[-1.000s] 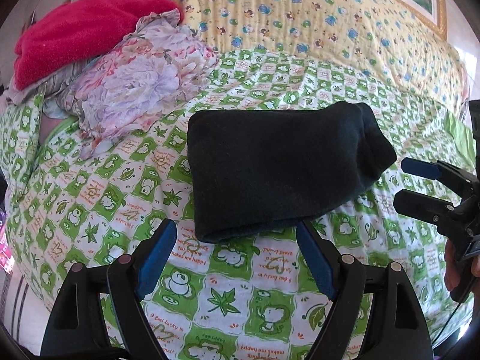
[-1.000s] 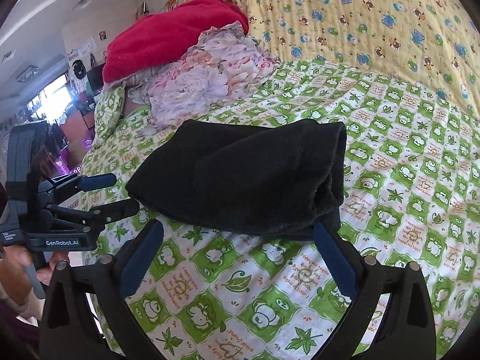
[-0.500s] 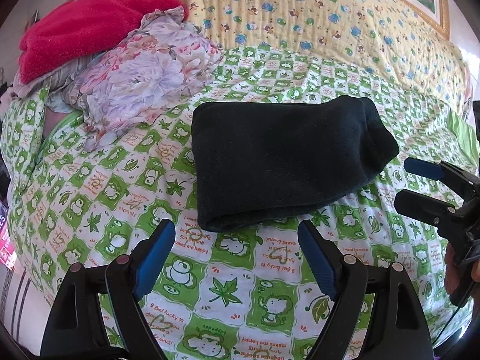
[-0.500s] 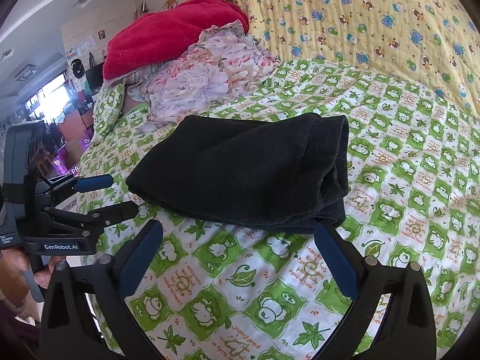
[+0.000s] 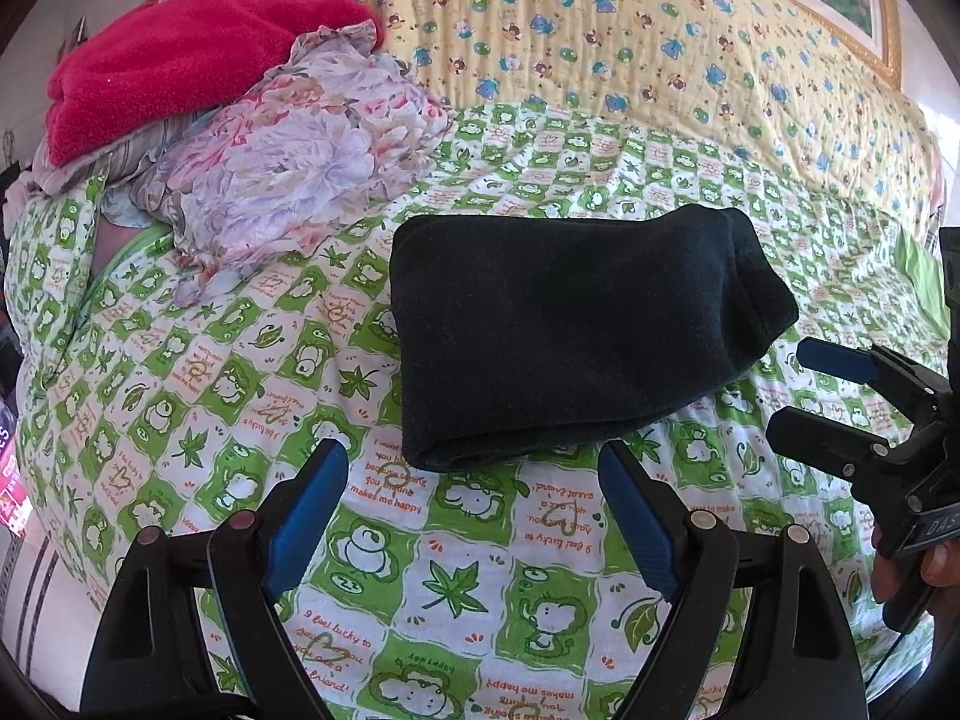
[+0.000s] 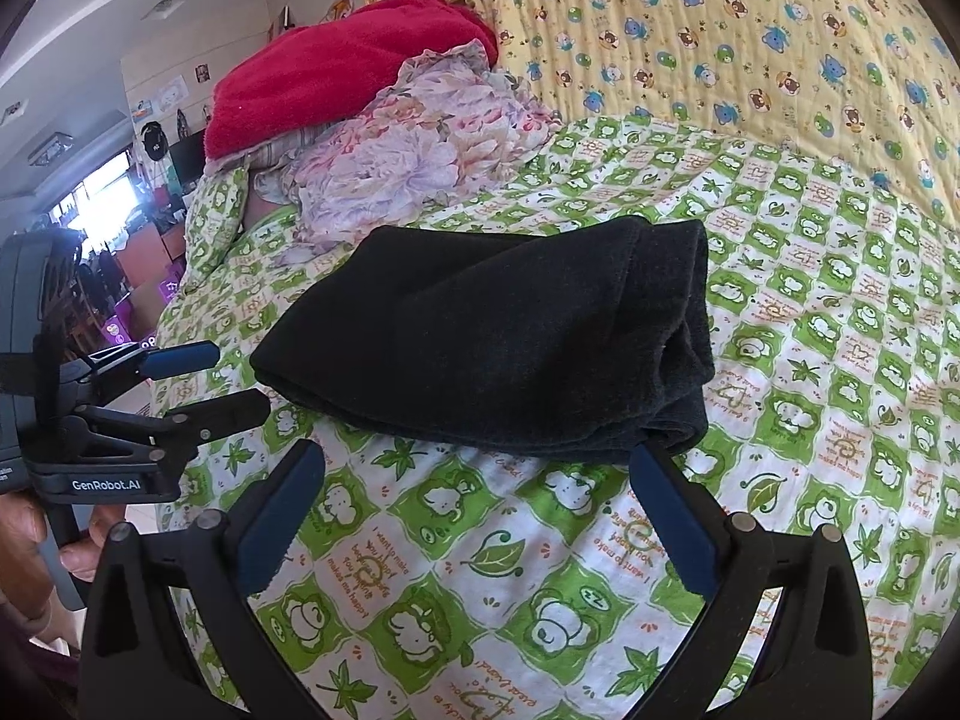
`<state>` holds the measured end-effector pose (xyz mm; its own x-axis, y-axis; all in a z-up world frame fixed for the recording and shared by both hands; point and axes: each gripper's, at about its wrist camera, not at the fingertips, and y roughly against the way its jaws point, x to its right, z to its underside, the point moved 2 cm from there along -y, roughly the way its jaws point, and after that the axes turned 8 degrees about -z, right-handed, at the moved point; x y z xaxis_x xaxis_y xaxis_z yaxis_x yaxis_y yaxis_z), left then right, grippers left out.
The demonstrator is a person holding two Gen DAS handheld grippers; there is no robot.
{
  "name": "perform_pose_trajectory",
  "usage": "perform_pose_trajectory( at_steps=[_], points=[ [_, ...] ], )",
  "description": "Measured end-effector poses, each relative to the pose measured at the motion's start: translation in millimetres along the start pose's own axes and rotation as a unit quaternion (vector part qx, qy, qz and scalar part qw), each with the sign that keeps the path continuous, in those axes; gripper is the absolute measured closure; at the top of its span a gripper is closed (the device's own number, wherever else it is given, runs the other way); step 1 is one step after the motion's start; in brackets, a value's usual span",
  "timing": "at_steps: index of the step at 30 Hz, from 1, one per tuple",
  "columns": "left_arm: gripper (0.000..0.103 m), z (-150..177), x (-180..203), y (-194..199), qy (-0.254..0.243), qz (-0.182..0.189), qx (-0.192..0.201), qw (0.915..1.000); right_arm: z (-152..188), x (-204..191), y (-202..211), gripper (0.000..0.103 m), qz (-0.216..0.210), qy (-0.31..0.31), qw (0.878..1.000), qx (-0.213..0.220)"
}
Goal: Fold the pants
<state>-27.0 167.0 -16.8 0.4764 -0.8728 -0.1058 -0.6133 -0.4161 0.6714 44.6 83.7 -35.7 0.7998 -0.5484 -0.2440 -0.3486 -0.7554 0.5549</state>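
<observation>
On the bed [image 5: 180,420] the black pants [image 5: 576,336] lie folded; left gripper [image 5: 474,504] and right gripper [image 6: 474,498] hover just beside, fingers wide, holding nothing.

Folded black pants [image 6: 498,342] on green-checked bedsheet [image 6: 840,360]; right claw [image 6: 474,516] spread, empty.

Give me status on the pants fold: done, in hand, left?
Done: the black pants lie as a compact folded bundle on the green frog-print sheet. In hand: nothing; left gripper and right gripper are both open, short of the bundle. Left: seemingly nothing, perhaps tidying the layered end.
</observation>
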Motion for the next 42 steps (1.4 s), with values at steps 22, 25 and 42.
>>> perform_pose_trajectory(
  at_steps=[22, 25, 42],
  points=[
    [0.017, -3.7, -0.2, -6.0, -0.002, -0.002, -0.001, 1.0, -1.8, -2.0, -1.7, 0.002, -0.002, 0.001, 1.0, 0.006],
    [0.017, -4.1, -0.5, -6.3, -0.002, -0.003, 0.0, 1.0, -1.5, -3.4, -1.6, 0.002, -0.002, -0.001, 1.0, 0.006],
    [0.017, -3.8, -0.7, -6.1, -0.002, -0.005, -0.001, 1.0, -5.0, -6.9, -1.7, 0.002, -0.007, 0.001, 1.0, 0.01]
  ],
)
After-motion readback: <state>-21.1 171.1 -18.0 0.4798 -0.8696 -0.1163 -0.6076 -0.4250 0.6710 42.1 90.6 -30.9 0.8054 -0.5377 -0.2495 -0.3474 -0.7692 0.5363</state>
